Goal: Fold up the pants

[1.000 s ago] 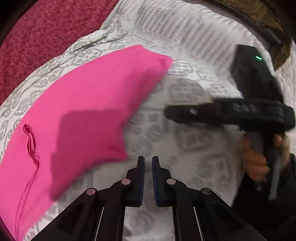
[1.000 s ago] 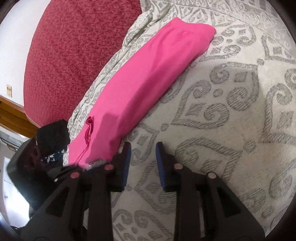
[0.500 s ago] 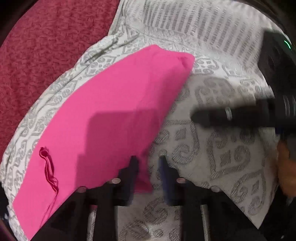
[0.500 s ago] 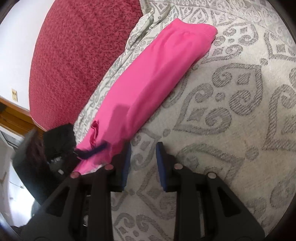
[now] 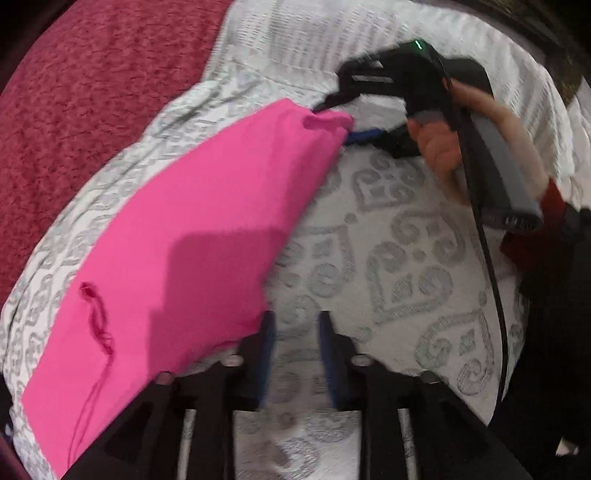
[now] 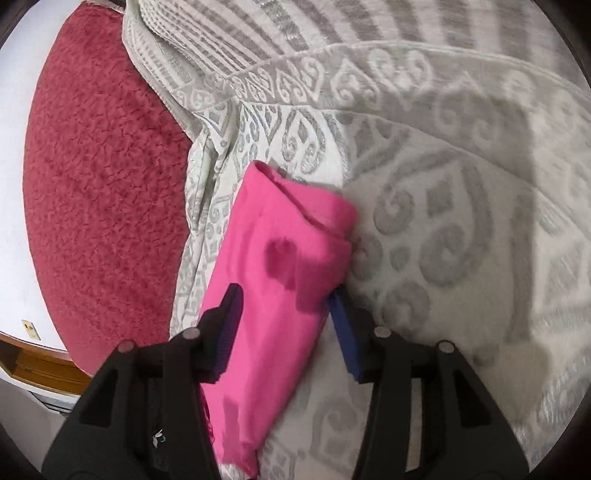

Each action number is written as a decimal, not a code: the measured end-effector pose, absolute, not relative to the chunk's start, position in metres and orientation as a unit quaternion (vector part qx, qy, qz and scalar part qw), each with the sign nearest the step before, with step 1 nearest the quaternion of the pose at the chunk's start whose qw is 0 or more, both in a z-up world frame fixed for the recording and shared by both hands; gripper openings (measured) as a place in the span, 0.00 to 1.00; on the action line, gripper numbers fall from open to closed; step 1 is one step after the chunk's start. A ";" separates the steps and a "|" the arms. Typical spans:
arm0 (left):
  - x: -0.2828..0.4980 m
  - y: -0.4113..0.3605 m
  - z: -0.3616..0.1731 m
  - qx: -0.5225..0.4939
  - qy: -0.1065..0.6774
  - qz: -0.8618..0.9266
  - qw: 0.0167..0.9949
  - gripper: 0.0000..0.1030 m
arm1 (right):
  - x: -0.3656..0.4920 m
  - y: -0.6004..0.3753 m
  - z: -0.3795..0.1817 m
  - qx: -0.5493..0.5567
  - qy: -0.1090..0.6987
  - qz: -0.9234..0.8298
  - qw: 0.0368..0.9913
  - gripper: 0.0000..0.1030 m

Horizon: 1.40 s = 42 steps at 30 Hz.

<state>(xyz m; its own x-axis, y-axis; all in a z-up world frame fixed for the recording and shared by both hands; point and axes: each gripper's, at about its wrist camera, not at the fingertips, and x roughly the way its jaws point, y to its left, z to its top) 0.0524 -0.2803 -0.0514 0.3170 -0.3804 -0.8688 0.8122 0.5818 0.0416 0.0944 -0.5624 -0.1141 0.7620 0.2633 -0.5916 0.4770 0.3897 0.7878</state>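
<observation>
Pink pants (image 5: 192, 236), folded lengthwise, lie slantwise on a white and grey patterned bedspread (image 5: 406, 258). A drawstring (image 5: 96, 314) trails from the waist end near me. My left gripper (image 5: 295, 332) stands at that end's right corner with its jaws opening. Only bedspread shows between them, and the left finger (image 5: 267, 343) sits against the pants' edge. A hand holds my right gripper (image 5: 343, 125) at the far leg end. In the right wrist view, the right gripper (image 6: 286, 317) straddles the pants (image 6: 280, 266), jaws opening and the pads not pressing the cloth.
A dark red textured cover (image 5: 81, 103) runs along the bedspread's left side. A striped band of the bedspread (image 6: 295, 33) lies beyond the pants. A white wall and a wooden edge (image 6: 37, 365) show at the left of the right wrist view.
The right gripper swung from beside the waist end to the far leg end and spread its jaws around the cloth. The left gripper's jaws went from shut to apart.
</observation>
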 end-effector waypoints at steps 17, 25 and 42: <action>0.196 -0.143 -0.062 -0.021 0.514 -0.196 0.834 0.63 | 0.101 -0.547 -0.095 0.452 0.340 -0.086 0.820 0.09; 0.180 -0.178 -0.081 0.076 0.497 -0.213 0.837 0.63 | 0.091 -0.551 -0.104 0.486 0.350 -0.095 0.795 0.15; 0.193 -0.151 -0.075 0.029 0.531 -0.226 0.816 0.17 | 0.118 -0.461 -0.042 0.361 0.371 0.057 0.854 0.37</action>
<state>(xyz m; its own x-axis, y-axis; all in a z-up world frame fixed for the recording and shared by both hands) 0.1934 -0.1506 -0.0746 0.3330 -0.3380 -0.8803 0.3991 0.8963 -0.1932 0.1180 -0.4606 -0.0425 0.7187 0.3651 -0.5918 0.1702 0.7328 0.6588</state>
